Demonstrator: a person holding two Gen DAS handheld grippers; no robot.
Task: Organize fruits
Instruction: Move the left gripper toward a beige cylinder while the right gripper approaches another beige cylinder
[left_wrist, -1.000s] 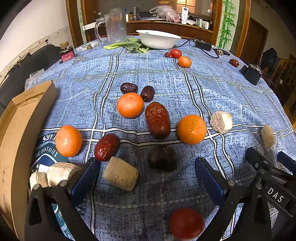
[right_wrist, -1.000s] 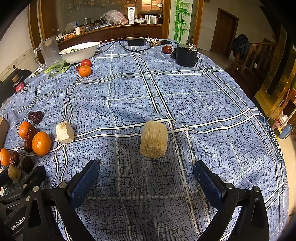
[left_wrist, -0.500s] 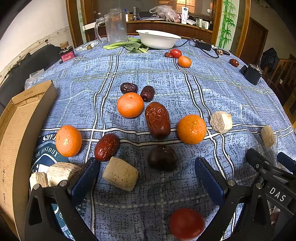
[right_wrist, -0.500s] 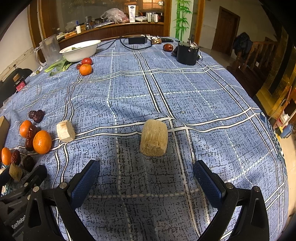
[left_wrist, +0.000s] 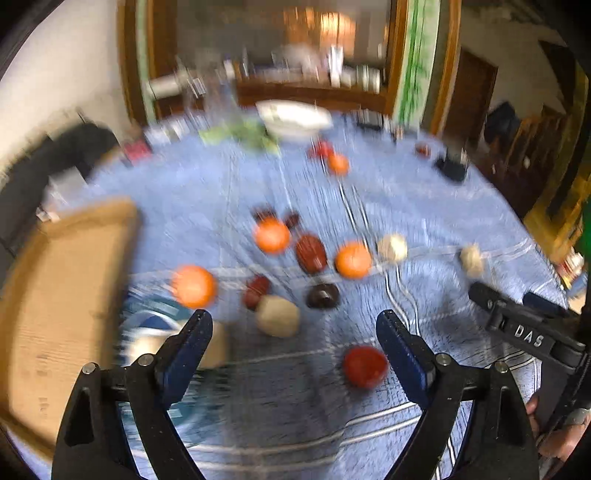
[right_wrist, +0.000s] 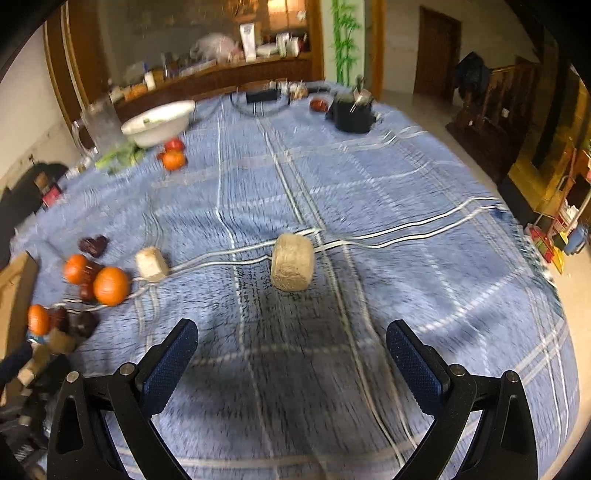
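Note:
The left wrist view is blurred by motion. My left gripper (left_wrist: 291, 315) hangs above the blue checked cloth with its jaws closing and nothing pressed between them. Below it lie a beige chunk (left_wrist: 277, 315), a red tomato (left_wrist: 365, 366), a dark fruit (left_wrist: 323, 295), red dates (left_wrist: 311, 253) and three oranges (left_wrist: 352, 259). My right gripper (right_wrist: 291, 326) is open and empty, a little short of a beige cylinder (right_wrist: 292, 266) lying on the cloth. Oranges (right_wrist: 110, 285) and dates (right_wrist: 94, 245) sit far left in the right wrist view.
A cardboard box (left_wrist: 66, 295) stands at the table's left edge. A white bowl (right_wrist: 159, 123), a clear pitcher (right_wrist: 99, 125), greens and a far orange (right_wrist: 173, 158) are at the back. A black holder (right_wrist: 351, 114) stands at the back right. A hand (left_wrist: 554, 443) holds the right gripper.
Both cameras have risen and drawn back, so the fruit looks smaller and further off. The left gripper's jaws stand closer together than before. Nothing was picked up.

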